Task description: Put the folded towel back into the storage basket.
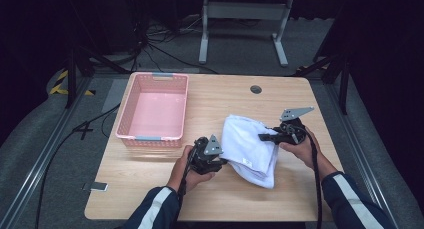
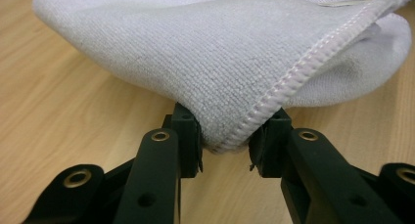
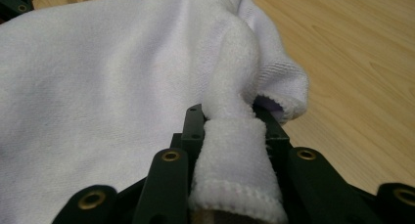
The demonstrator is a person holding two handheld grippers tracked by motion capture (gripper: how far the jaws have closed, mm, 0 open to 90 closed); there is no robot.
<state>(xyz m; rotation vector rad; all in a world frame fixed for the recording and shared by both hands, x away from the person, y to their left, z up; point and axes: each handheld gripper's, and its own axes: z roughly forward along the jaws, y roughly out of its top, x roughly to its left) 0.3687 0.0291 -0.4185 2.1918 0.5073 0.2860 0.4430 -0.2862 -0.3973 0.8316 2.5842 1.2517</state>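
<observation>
A white towel (image 1: 247, 146) lies bunched on the wooden table (image 1: 220, 96), right of the middle. My left gripper (image 1: 221, 162) sits at the towel's near left edge. In the left gripper view the stitched hem of the towel (image 2: 220, 53) fills the gap between the jaws of the left gripper (image 2: 225, 133), which is shut on it. My right gripper (image 1: 263, 136) reaches the towel from the right. In the right gripper view a thick fold of the towel (image 3: 98, 87) is pinched in the right gripper (image 3: 230, 121) and runs back over the jaws.
A pink slatted basket (image 1: 126, 106) with nothing in it stands at the table's back left, just beyond my left hand. A round cable hole (image 1: 256, 89) marks the back edge. A small flat device (image 1: 99, 187) lies at the front left corner.
</observation>
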